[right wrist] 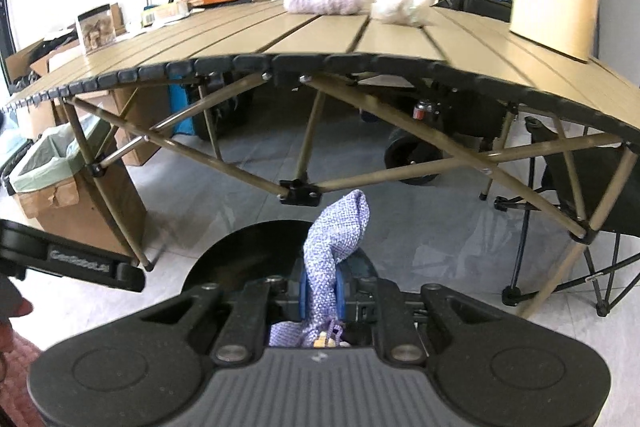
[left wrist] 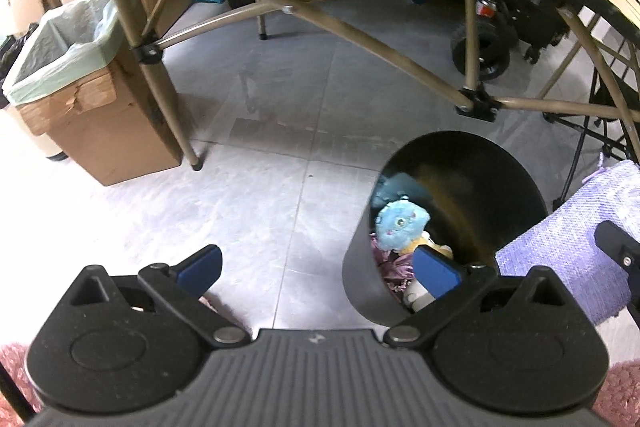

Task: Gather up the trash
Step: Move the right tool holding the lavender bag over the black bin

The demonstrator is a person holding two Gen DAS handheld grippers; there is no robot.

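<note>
right gripper [right wrist: 320, 293] pinching one purple cloth [right wrist: 334, 239], one bin [left wrist: 460, 195], maybe three toys

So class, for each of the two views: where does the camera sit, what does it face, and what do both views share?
Left wrist: sits on the open left gripper, looking down at the black bin holding a blue plush.
Right wrist: sits on the right gripper, shut on the purple cloth, facing the folding table.
Shared: bin, cloth, table frame, lined cardboard box.
</note>
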